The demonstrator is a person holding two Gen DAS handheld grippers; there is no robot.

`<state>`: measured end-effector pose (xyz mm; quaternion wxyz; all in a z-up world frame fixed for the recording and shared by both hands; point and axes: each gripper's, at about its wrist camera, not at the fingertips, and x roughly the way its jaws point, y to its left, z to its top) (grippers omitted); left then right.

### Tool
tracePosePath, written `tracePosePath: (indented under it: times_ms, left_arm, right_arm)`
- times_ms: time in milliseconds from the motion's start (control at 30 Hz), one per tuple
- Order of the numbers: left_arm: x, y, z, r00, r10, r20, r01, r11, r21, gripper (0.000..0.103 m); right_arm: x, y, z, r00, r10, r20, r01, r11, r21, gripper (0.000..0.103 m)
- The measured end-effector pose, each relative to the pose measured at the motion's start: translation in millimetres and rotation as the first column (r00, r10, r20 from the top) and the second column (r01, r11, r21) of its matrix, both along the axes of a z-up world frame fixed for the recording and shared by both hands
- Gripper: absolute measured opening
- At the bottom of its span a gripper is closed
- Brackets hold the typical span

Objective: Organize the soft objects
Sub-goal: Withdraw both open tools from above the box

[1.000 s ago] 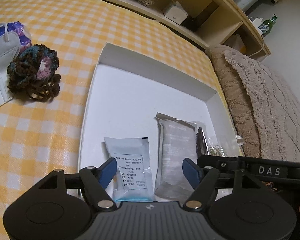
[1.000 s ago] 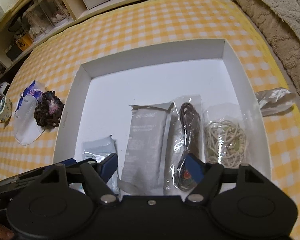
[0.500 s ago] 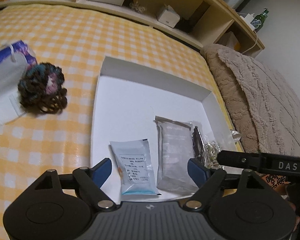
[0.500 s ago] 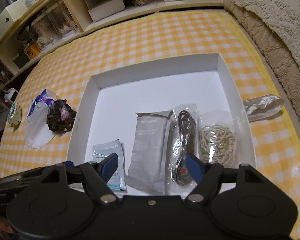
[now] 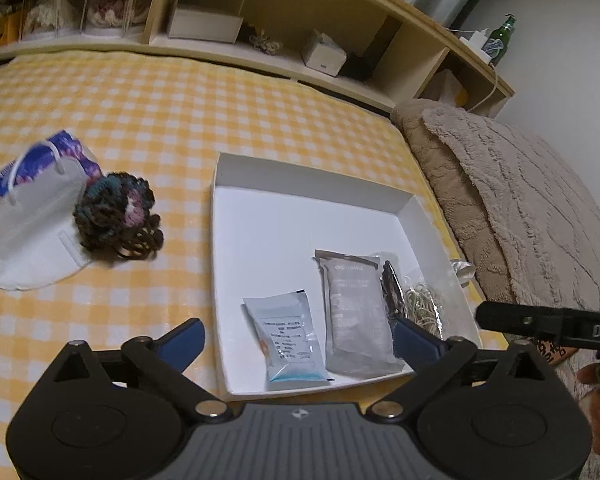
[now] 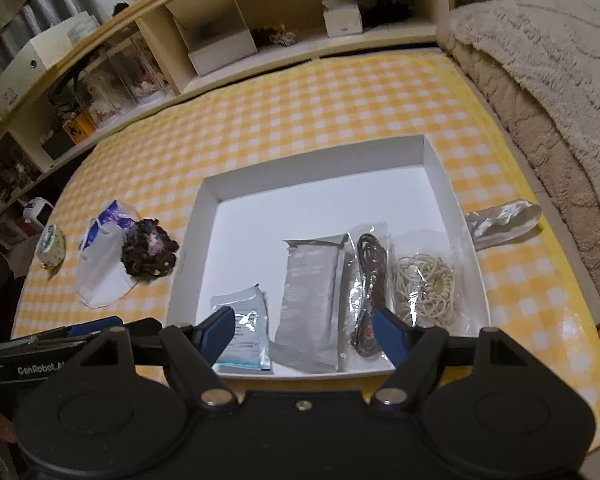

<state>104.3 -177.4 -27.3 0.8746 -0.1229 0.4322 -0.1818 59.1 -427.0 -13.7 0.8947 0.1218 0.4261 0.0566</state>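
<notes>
A white shallow box (image 5: 308, 184) (image 6: 320, 168) lies on the yellow checked cloth. Along its near side lie a small blue-edged sachet (image 5: 286, 340) (image 6: 242, 332), a grey pouch (image 5: 356, 312) (image 6: 310, 288), a bagged dark cord (image 6: 366, 276) and a bag of rubber bands (image 6: 424, 284). Left of the box sit a dark crocheted scrunchie (image 5: 118, 216) (image 6: 150, 254), a white face mask (image 5: 32, 240) (image 6: 102, 276) and a blue tissue pack (image 5: 66, 152). My left gripper (image 5: 298, 346) hovers above the box's near edge, its jaws opening wide with nothing between them. My right gripper (image 6: 304, 330) hangs open and empty beside it.
A crumpled clear wrapper (image 6: 502, 222) lies right of the box. A beige blanket (image 5: 520, 208) (image 6: 548, 60) borders the right side. Wooden shelves (image 5: 300, 20) with boxes run along the back. A small round pouch (image 6: 52, 246) sits at the far left edge.
Both grippers have risen and drawn back from the box, so more of the bed shows. The left jaws have spread wider; the blue-edged sachet lies free in the box.
</notes>
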Motion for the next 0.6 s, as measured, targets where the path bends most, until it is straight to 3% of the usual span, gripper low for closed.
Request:
tracePosePath:
  times_ms: [167, 500, 600]
  left_arm:
    - [-10.9, 10.1, 13.5, 0.999, -0.013, 0.029, 0.013, 1.0, 0.023, 0.103]
    - [-28.2, 33.5, 32.7, 0.995, -0.05, 0.092, 0.042, 0.996, 0.083, 0.103]
    - [-31.5, 41.5, 37.2, 0.992, -0.059, 0.111, 0.049, 0.995, 0.09, 0.103]
  right_arm:
    - [-22.2, 6.8, 18.0, 0.999, -0.005, 0.053, 0.006, 1.0, -0.027, 0.082]
    - [-54.0, 24.8, 31.4, 0.991, -0.039, 0.127, 0.056, 0.991, -0.125, 0.103]
    - [-61.1, 30.6, 33.3, 0.988, -0.047, 0.148, 0.068, 0.988, -0.141, 0.103]
